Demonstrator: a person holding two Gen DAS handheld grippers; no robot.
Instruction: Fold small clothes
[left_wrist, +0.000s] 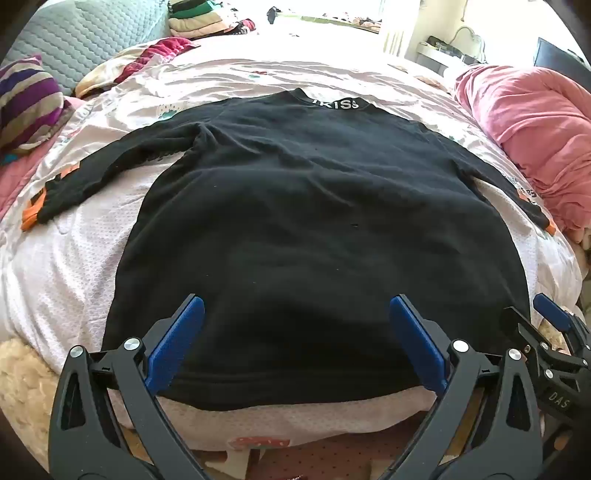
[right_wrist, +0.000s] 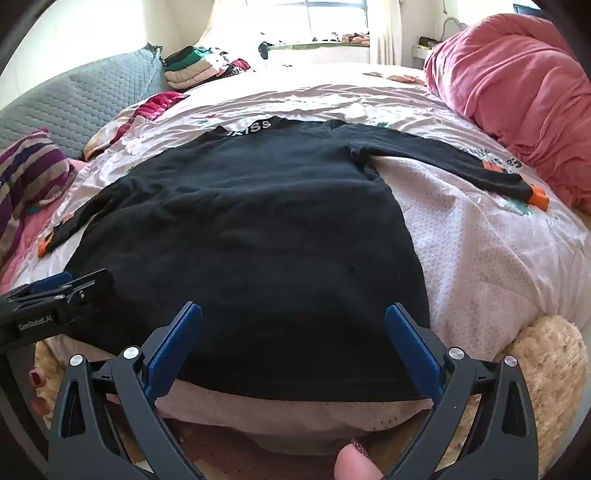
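A black long-sleeved sweatshirt (left_wrist: 314, 206) lies flat on the bed, hem toward me, collar with white letters at the far end, both sleeves spread out with orange cuffs. It also shows in the right wrist view (right_wrist: 251, 229). My left gripper (left_wrist: 295, 306) is open, its jaws spread wide over the hem's left part, holding nothing. My right gripper (right_wrist: 293, 314) is open over the hem's right part, holding nothing. The right gripper also shows in the left wrist view (left_wrist: 546, 325); the left gripper shows at the left edge of the right wrist view (right_wrist: 66, 284).
A pale pink patterned quilt (left_wrist: 92, 258) covers the bed. A rolled pink blanket (right_wrist: 517, 96) lies at the right, a striped pillow (left_wrist: 29, 99) at the left, a grey headboard cushion (right_wrist: 74, 96) and a stack of folded clothes (right_wrist: 192, 66) at the far left. Fluffy beige fabric (right_wrist: 546, 369) lies by the near edge.
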